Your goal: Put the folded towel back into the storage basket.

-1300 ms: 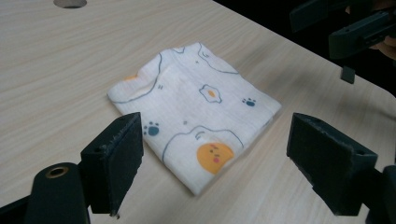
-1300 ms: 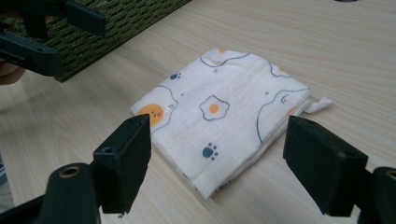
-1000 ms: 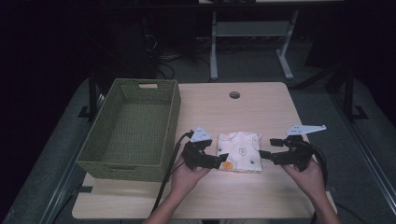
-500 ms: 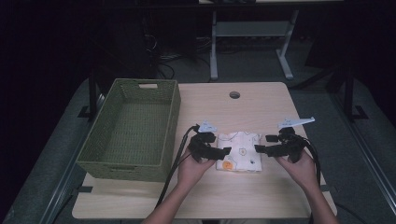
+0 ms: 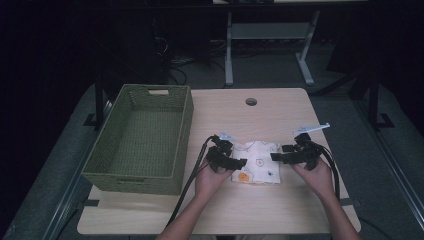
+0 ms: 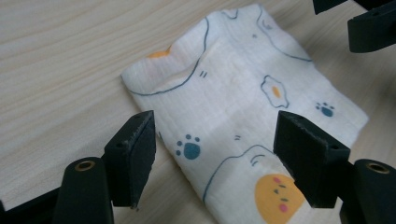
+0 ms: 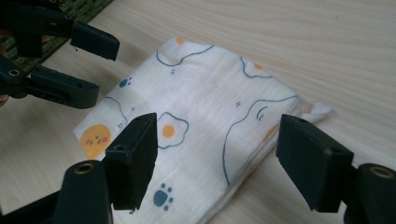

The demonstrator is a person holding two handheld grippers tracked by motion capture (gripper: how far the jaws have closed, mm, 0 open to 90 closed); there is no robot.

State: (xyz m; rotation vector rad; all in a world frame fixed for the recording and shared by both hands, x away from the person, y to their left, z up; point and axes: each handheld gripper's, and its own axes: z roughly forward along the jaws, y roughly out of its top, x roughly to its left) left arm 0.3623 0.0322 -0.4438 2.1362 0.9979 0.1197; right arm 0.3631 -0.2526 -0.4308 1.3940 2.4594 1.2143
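Both pairs of fingers stand wide, gripping nothing. The left gripper (image 5: 240,162) has its pads (image 6: 135,156) on either side of one end of the folded cloth (image 5: 257,162), just above it and not pressing; its jaws have just been closing a little, with the cloth's edge between them. The right gripper (image 5: 276,156) straddles the opposite end the same way, its pads (image 7: 137,156) clear of the fabric, its jaws likewise just narrowing slightly.

The cloth is white, printed with fried eggs, blue paw prints and round orange faces, folded into a small square. It lies flat on the wooden table (image 5: 280,115), near the front edge, slightly right of centre. From it, the left gripper comes in at nine o'clock and the right at three o'clock, each held in a hand rising from six o'clock.

Further out at nine to ten o'clock, a green woven basket (image 5: 185,130) sits on the table's left part. At twelve o'clock, near the far edge, is a round cable hole (image 5: 251,102).
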